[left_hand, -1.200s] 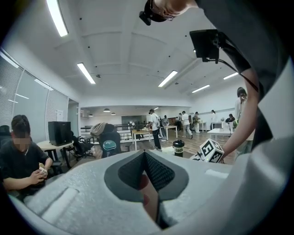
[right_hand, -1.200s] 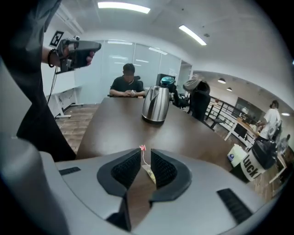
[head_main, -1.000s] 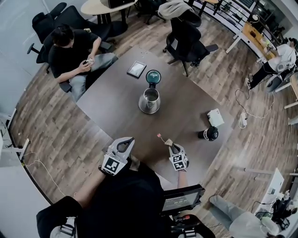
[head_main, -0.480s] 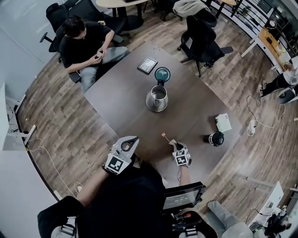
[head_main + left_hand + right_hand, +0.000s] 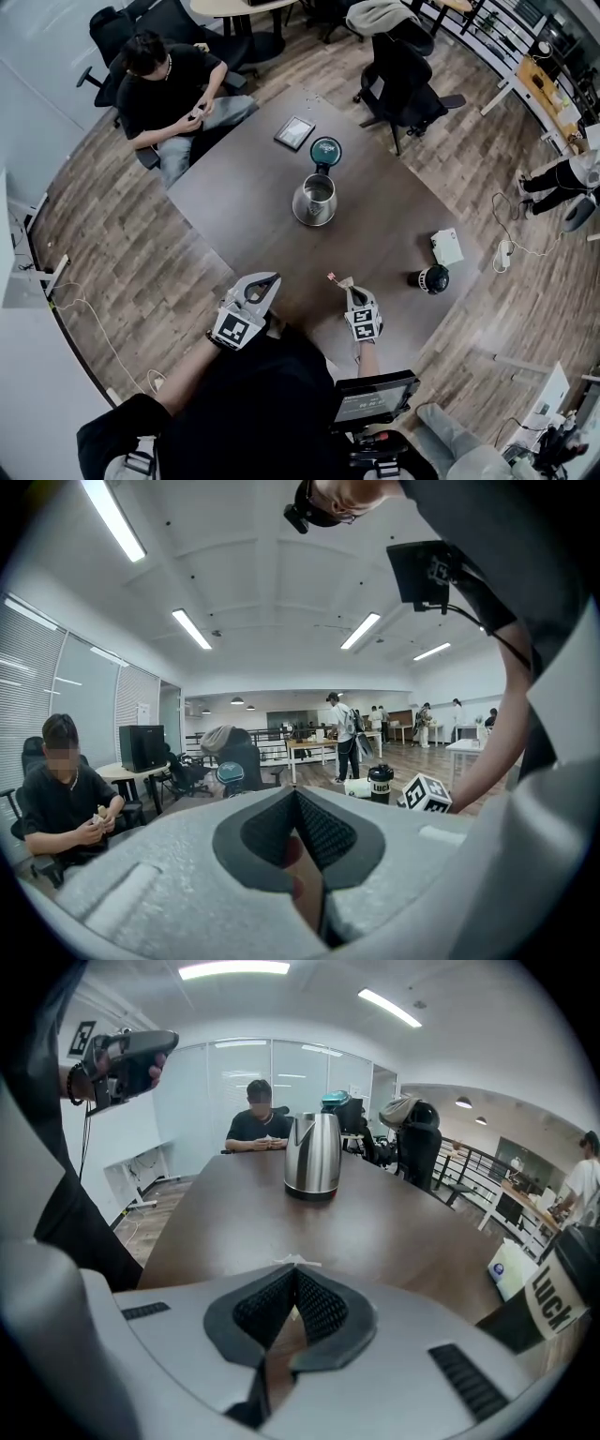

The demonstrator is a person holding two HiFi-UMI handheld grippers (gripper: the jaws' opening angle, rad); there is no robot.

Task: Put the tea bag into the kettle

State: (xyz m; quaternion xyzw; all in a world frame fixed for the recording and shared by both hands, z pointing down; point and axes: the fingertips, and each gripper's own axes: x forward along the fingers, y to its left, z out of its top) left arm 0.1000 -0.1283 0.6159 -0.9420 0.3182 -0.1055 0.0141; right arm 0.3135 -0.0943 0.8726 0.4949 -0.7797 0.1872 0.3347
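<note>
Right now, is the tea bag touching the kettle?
Apart. The head view shows the tea bag held in the right gripper, with a broad stretch of bare table between it and the kettle.

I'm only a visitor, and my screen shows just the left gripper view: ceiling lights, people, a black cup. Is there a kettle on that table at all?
Observer: Yes, the head view shows a steel kettle standing in the middle of the table.
Operator: Is it open?
Observer: From above, its mouth looks open; you can see down inside.
Operator: And the tea bag?
Observer: The right tool is shut on the tea bag near the table's edge, well short of the kettle, with its red tag sticking out.
</note>
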